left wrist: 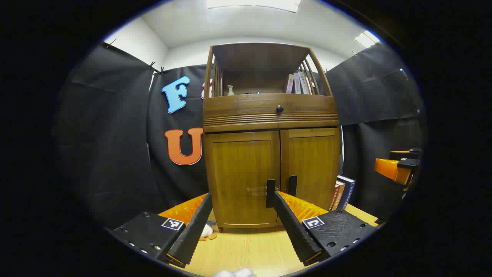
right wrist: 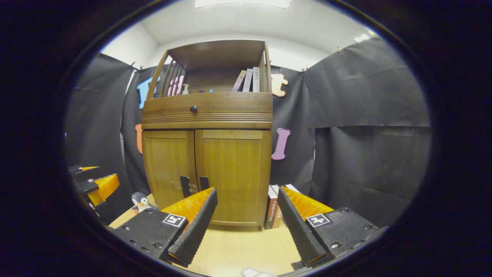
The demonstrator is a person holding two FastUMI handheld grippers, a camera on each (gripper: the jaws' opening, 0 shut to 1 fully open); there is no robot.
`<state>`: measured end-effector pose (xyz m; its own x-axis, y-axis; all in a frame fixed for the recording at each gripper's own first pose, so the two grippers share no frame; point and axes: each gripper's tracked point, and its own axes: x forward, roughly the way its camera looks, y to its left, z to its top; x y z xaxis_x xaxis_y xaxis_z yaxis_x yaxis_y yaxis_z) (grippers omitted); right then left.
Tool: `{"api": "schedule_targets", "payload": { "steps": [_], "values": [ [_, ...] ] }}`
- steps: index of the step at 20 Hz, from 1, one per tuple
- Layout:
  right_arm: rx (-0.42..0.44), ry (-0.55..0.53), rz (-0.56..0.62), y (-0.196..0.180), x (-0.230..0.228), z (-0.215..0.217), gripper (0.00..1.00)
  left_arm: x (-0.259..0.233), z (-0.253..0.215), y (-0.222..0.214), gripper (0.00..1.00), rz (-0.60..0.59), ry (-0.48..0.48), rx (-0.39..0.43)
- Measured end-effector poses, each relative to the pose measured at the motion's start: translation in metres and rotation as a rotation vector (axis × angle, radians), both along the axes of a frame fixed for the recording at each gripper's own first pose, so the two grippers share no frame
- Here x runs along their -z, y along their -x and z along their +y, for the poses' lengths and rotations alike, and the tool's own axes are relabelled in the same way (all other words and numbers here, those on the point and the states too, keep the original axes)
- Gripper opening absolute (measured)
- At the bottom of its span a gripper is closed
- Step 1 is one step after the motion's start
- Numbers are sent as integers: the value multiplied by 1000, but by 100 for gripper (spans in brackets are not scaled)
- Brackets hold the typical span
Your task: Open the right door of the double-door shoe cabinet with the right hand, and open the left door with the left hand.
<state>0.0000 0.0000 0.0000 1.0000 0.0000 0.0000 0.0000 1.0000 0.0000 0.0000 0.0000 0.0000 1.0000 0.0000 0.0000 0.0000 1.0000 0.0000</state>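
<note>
A wooden shoe cabinet point(left wrist: 269, 111) stands on the table with both doors closed. In the left gripper view the left door point(left wrist: 242, 173) and right door point(left wrist: 313, 161) meet at two dark upright handles point(left wrist: 293, 185). My left gripper point(left wrist: 240, 198) is open, a short way in front of the left door, touching nothing. In the right gripper view my right gripper point(right wrist: 246, 194) is open before the right door point(right wrist: 232, 173), to the right of the handles point(right wrist: 203, 182). The left door point(right wrist: 167, 165) lies beyond. Each gripper also appears at the other view's edge: right gripper point(left wrist: 398, 167), left gripper point(right wrist: 94, 182).
Books point(right wrist: 273, 207) lean against the cabinet's right side. A small penguin toy point(right wrist: 139, 202) stands at its left front corner. A drawer with a round knob point(left wrist: 280, 109) sits above the doors, under an open shelf holding books and a bottle. The wooden tabletop point(left wrist: 246, 246) runs up to the cabinet.
</note>
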Motion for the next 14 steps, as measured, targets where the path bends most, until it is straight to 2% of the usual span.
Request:
{"api": "schedule_targets", "payload": {
  "steps": [1, 14],
  "values": [
    [-3, 4, -1, 1, 1, 2, 99, 0, 1, 0, 96, -1, 2, -1],
    [4, 3, 12, -3, 11, 17, 100, 4, 19, 3, 96, 9, 2, -22]
  ]
}}
